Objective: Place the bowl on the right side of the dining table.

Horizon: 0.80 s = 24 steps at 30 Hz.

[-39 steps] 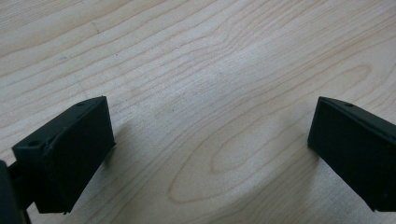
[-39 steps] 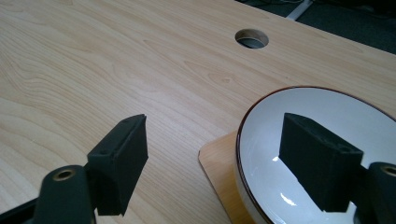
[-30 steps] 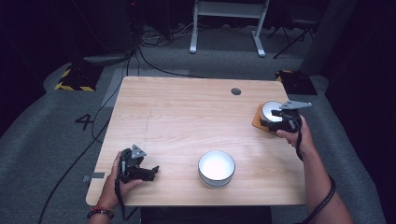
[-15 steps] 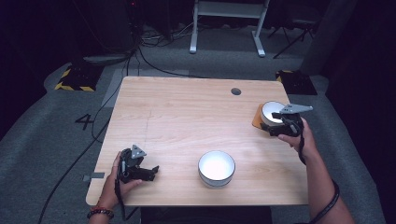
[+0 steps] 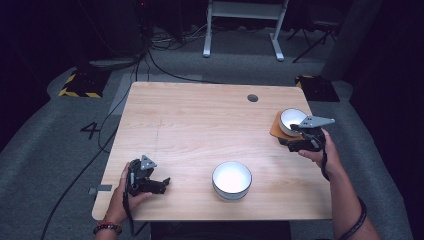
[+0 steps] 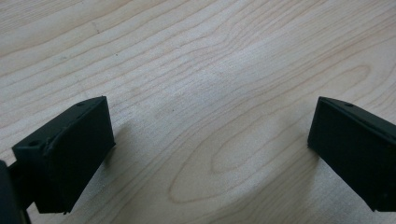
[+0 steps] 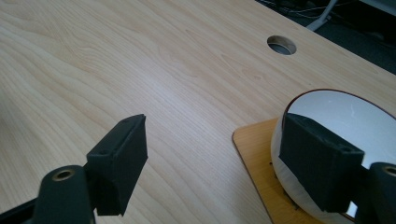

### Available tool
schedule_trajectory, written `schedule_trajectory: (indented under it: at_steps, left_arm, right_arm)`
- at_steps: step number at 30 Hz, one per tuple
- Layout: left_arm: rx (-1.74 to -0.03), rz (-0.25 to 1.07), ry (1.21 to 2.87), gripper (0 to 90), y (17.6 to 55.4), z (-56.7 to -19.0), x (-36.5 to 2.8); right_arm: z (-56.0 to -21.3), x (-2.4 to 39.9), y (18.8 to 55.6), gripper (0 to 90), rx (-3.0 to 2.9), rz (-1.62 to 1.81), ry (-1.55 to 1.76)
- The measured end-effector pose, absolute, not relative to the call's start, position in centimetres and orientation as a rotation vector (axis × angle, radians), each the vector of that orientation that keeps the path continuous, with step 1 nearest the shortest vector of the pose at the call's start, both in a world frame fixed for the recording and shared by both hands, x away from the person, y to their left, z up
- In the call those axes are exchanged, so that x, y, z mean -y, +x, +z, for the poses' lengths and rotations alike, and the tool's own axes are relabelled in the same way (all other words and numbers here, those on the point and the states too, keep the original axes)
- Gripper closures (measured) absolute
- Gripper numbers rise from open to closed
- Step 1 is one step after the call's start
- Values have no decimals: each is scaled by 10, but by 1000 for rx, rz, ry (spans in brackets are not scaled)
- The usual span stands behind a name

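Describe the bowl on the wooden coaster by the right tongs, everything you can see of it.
The bowl is round, white inside and out with a thin dark rim, glossy like glazed ceramic, and looks empty. It stands upright on a tan wooden coaster with rounded corners, near the table's right edge, below the cable hole. The right tongs are open; one black jaw sits against or just in front of the bowl's outer wall, contact unclear, the other over bare tabletop.

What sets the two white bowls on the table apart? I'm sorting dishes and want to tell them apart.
The bowl by the right gripper sits on a brown wooden mat near the table's right edge; the middle bowl stands on the bare table near the front edge. The first bowl has the open right gripper close beside it; the middle bowl has nothing near it. Both are round, white inside and upright.
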State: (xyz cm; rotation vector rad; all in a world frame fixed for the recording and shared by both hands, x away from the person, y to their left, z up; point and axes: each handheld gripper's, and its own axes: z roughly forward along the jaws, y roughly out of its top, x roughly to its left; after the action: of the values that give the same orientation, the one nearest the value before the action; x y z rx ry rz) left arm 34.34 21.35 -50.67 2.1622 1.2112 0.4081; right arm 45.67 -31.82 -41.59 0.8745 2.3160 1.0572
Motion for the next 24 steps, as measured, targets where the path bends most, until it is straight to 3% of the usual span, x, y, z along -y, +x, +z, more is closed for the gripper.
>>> schedule_trajectory:
  at_steps: [24]
  left_arm:
    - [-1212,408,2162,4,343,-507,-213]
  right_arm:
    - [-419,328,422,229,-2340,986,798]
